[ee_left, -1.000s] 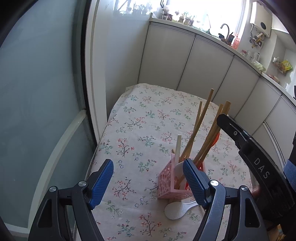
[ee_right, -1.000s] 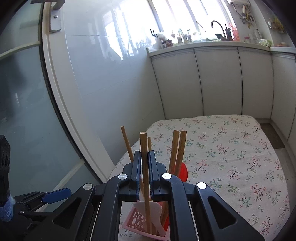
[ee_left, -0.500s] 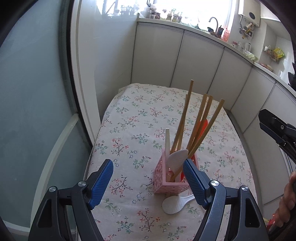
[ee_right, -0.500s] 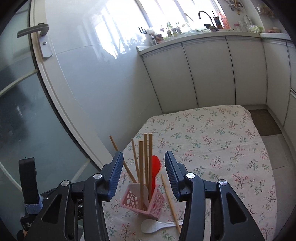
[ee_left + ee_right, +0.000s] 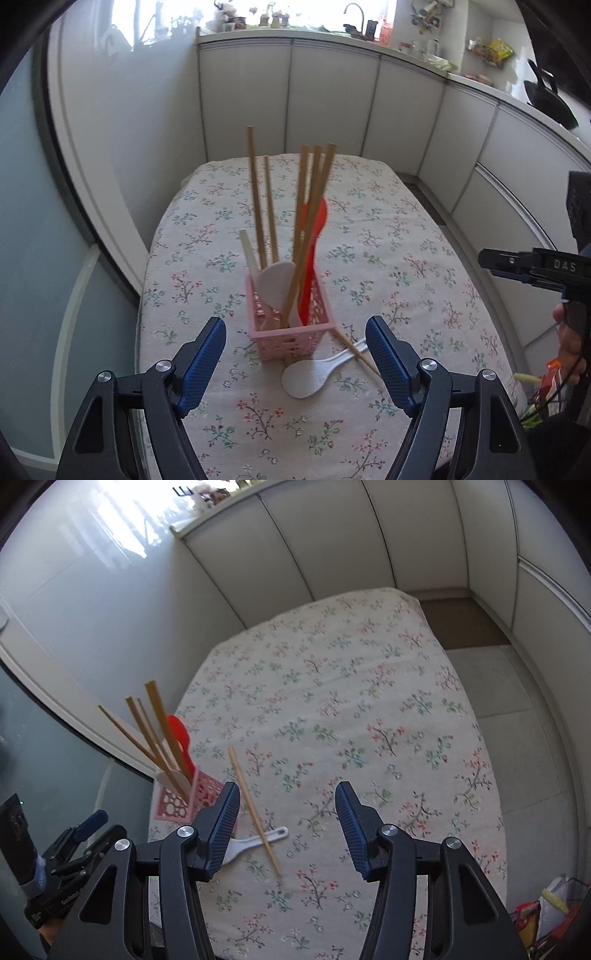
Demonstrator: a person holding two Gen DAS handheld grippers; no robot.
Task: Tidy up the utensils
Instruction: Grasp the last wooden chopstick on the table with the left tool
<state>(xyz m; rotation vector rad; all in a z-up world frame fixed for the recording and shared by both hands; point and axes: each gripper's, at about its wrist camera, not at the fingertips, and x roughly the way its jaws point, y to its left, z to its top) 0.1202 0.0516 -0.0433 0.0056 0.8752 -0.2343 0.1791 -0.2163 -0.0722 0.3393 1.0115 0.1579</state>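
The left tongs hang wide apart above the near edge of the surface, which is covered in a floral cloth, and nothing sits between their blue pads. Just beyond them stands a pink perforated basket, upright on the cloth. Wooden chopsticks rise out of it at slightly different lean angles, with a white rice paddle and a red spoon tucked in among them.

Right against the basket's near corner, a second white spoon lies flat on the cloth, its bowl toward me. A single loose chopstick lies across its handle, touching it, one end close to the basket.

Further right, the right tongs hover over the cloth, spread wide and gripping nothing. From their own camera the loose chopstick runs diagonally between the two pads, nearer the left one, and the white spoon's handle pokes out beside that pad. The basket stands off to their left.

White cabinet doors curve around the far side of the surface.
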